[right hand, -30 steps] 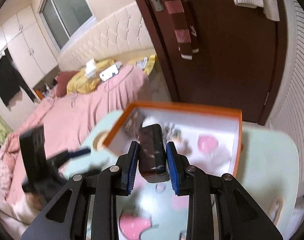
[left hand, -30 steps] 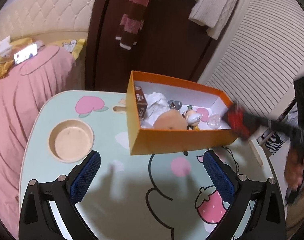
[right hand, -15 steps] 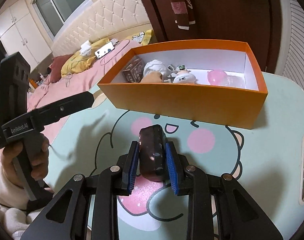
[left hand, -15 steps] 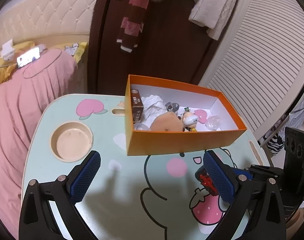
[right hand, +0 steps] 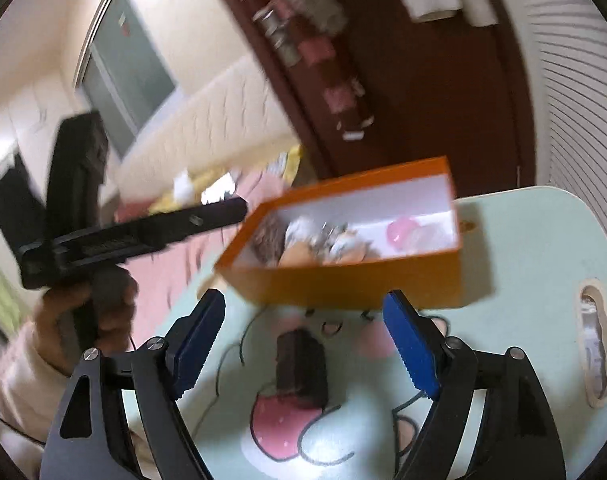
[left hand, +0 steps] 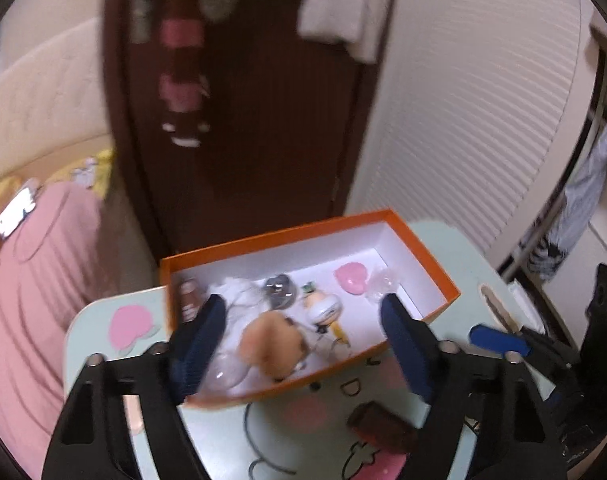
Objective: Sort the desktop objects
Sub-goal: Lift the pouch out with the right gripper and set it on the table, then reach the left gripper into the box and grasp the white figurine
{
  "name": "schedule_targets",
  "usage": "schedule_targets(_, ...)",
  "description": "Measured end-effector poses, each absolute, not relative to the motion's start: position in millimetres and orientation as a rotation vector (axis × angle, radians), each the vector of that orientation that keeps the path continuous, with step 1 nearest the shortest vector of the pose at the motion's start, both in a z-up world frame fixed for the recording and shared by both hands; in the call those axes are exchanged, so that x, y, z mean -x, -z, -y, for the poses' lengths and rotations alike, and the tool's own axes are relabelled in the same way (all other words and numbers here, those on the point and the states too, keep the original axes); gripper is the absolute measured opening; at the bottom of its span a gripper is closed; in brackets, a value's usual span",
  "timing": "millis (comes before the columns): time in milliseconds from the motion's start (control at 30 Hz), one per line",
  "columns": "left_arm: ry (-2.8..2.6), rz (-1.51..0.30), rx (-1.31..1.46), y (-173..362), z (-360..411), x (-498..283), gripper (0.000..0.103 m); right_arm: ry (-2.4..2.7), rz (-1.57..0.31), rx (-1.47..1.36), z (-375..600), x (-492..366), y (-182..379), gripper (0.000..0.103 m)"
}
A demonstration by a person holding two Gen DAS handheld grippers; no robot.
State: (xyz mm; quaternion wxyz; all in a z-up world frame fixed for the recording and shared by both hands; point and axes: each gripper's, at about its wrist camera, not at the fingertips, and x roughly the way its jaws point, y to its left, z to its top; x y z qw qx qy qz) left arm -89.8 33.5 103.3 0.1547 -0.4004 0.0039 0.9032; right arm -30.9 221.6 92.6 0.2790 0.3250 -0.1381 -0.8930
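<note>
Both tongs spread wide and empty: right tongs above the dark brown block lying loose on the mint bench, left tongs over the orange box. Blurred everywhere, so small items in the box hard to name. Only from the right wrist: a hand gripping the left tool's handle; only from the left: a pink piece and a tan plush inside.
</note>
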Motion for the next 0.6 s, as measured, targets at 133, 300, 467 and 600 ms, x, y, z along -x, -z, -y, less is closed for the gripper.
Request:
schedule_targets(133, -2.460, -0.015, 1.336, -76, -55, 125, 0.049, 2.400, 0.410, -0.880, -228, 36, -90, 0.082)
schedule_targets(300, -2.416, -0.139, 1.421, -53, -83, 145, 0.036, 2.394, 0.436, -0.909, -232, 42, -84, 0.081)
schedule_targets(467, -2.425, -0.168, 1.506, -40, -91, 160, 0.037, 2.374, 0.455, -0.926, -237, 41, -82, 0.081)
schedule_targets(600, -2.379, -0.070, 1.599, -23, -80, 171, 0.037, 2.365, 0.464, -0.933, -238, 43, -80, 0.081)
